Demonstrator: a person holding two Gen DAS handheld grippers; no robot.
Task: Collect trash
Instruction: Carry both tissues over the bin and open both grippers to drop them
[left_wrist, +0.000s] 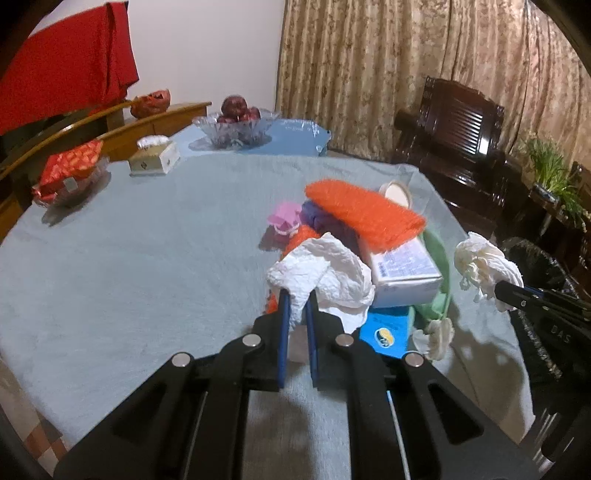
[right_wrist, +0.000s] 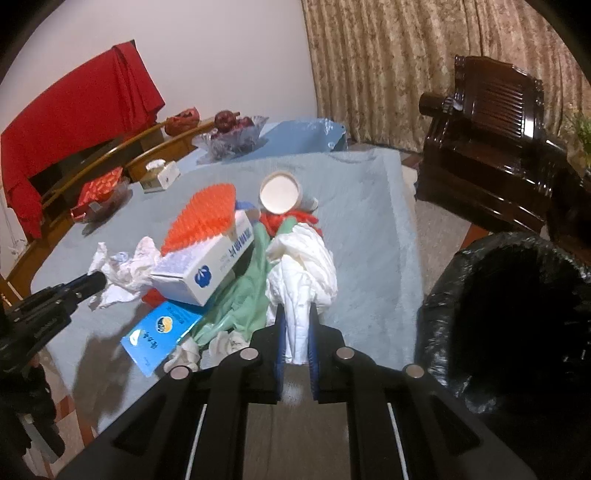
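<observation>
On the left, the left gripper (left_wrist: 297, 295) is clenched on a crumpled white tissue (left_wrist: 325, 273). The tissue sticks out in front of its blue fingers (left_wrist: 283, 325), just above the pile of stuff on the counter (left_wrist: 129, 240).

In the middle is the pile: an orange scrubby thing (left_wrist: 364, 212), a white box (left_wrist: 404, 269), a blue packet (left_wrist: 386, 328), a green cloth (left_wrist: 441, 273) and a paper cup (right_wrist: 279, 192). They lie touching and partly on top of each other.

On the right, the right gripper (right_wrist: 297, 314) is squeezed shut on a white tissue wad (right_wrist: 303, 273). The wad stands up between its fingers, hanging over the counter edge.

The black trash bag (right_wrist: 517, 314) sits open at the far right, beside the counter and lower. It is just right of the right gripper, so that hand is nearer. The left gripper must likely cross over the pile to reach it.
</observation>
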